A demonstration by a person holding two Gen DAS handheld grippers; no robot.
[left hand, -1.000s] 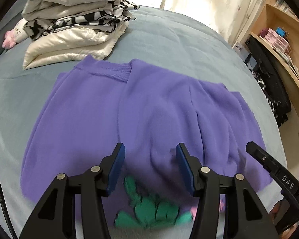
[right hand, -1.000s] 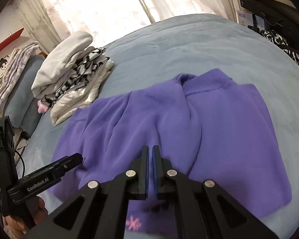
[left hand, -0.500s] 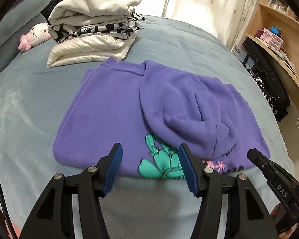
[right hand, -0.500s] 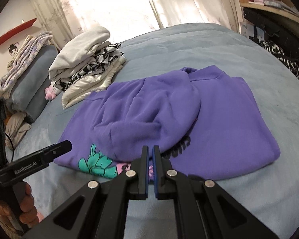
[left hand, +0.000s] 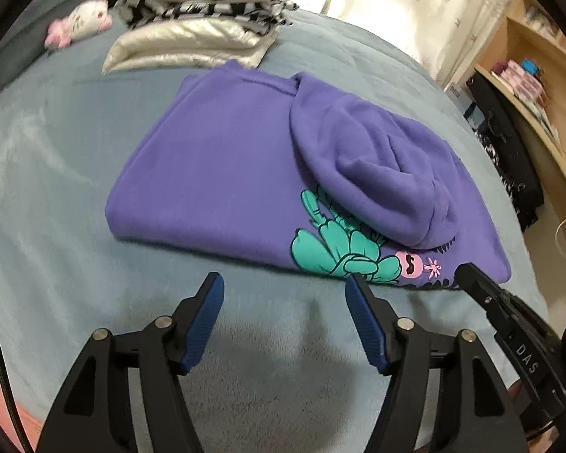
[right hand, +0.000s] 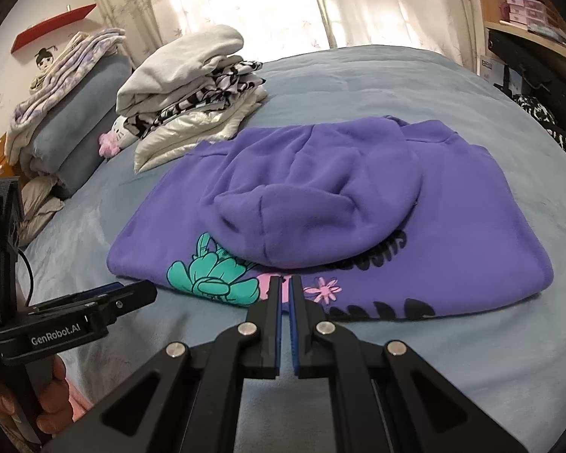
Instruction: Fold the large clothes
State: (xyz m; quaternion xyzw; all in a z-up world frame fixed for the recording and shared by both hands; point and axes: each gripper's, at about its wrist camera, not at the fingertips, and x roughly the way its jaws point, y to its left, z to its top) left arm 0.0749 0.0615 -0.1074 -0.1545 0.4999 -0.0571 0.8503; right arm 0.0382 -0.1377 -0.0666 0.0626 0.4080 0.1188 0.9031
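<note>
Purple hoodie [left hand: 222, 166] folded on bed [left hand: 56, 120], 12 o'clock | left gripper [left hand: 283, 287] jaws just widened, empty | right gripper [right hand: 286, 287] closed, empty

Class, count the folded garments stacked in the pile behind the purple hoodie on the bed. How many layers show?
3, though more may be hidden: a grey-white garment on top, a black-and-white patterned garment in the middle, and a cream shiny garment at the bottom.

Folded purple hoodie [left hand: 222, 173], seemingly released
</note>
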